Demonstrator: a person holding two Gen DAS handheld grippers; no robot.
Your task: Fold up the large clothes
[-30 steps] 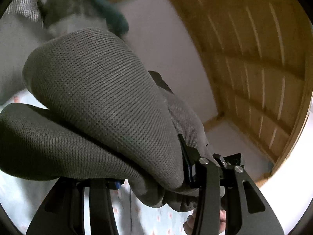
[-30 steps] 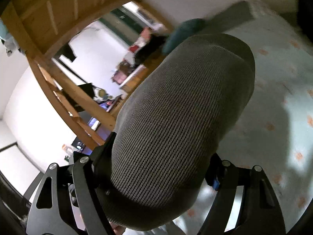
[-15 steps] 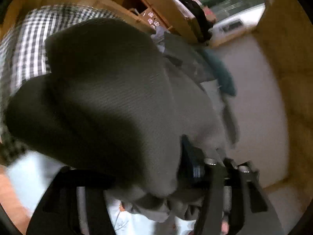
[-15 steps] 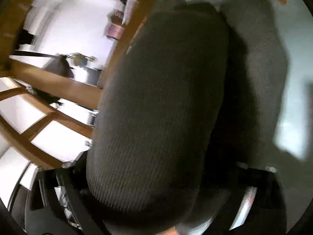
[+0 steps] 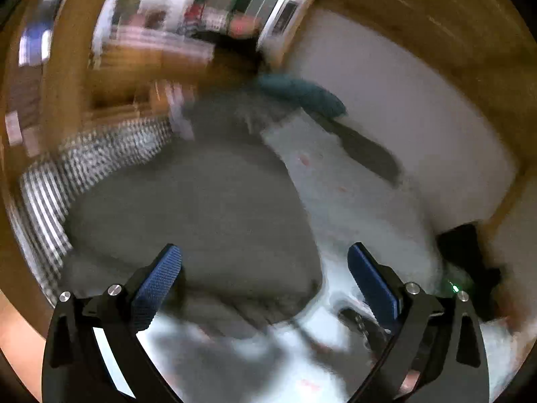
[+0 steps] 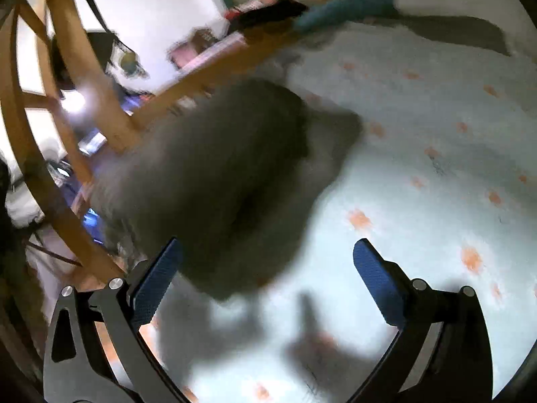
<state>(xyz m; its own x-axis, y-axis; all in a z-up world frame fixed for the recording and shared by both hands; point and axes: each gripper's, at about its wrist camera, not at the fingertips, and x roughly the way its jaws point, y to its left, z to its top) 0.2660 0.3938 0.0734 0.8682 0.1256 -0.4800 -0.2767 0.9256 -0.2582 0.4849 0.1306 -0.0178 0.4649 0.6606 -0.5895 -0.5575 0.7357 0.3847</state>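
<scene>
In the left wrist view we see the left tongs (image 5: 263, 260) spread wide, having just been opening, nothing pinched. The grey sweater (image 5: 201, 215) lies bunched on the bed (image 5: 362, 208), near its checked-cloth edge, though blur softens it.

In the right wrist view the right tongs (image 6: 266, 255) stand spread too, just opened, with the sweater (image 6: 218, 174) by the bed's (image 6: 436, 154) wooden-rail edge.

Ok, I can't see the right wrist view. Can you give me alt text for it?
The right gripper is open with nothing between its blue pads, above a blurred grey knit garment lying on a pale bedsheet with orange spots. Wooden bed rails run along the left, and a teal cloth lies at the far end.
</scene>
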